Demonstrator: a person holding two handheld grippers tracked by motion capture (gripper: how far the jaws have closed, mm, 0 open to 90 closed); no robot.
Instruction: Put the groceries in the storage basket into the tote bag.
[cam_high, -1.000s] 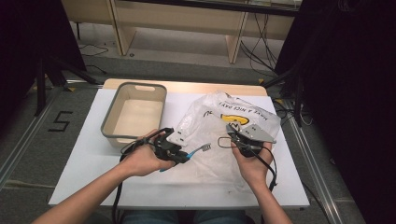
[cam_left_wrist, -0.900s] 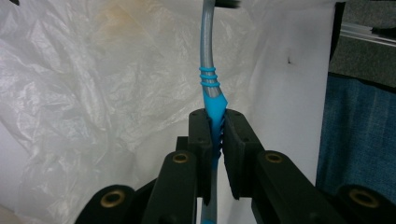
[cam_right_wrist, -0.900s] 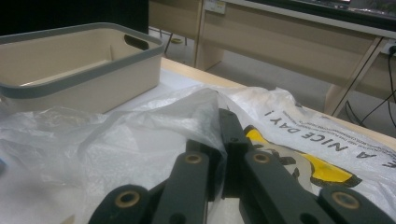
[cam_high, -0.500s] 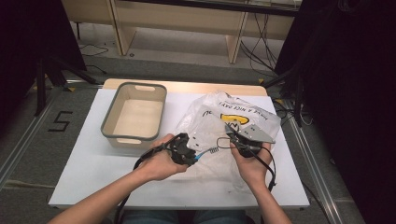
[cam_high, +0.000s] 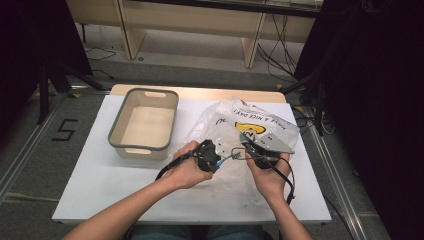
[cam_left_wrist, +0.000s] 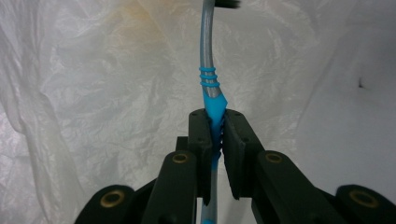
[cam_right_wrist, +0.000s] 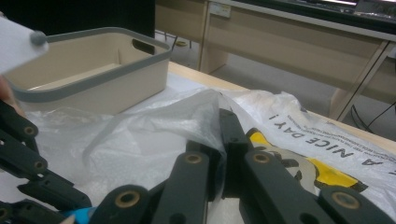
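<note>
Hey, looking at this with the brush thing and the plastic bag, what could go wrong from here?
The left gripper pinches only the thin blue handle of the brush, so it might twist or slip out. The right gripper clamps just a fold of the flimsy plastic bag; the film could tear or slide free. If the bag mouth sags, the brush may catch on the plastic instead of going in.

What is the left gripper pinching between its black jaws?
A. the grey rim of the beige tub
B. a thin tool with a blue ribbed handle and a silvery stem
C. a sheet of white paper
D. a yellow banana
B: in the left gripper view, the left gripper has its jaws closed on the thin tool with a blue ribbed handle and silvery stem, in front of the crinkly white plastic bag.
</note>
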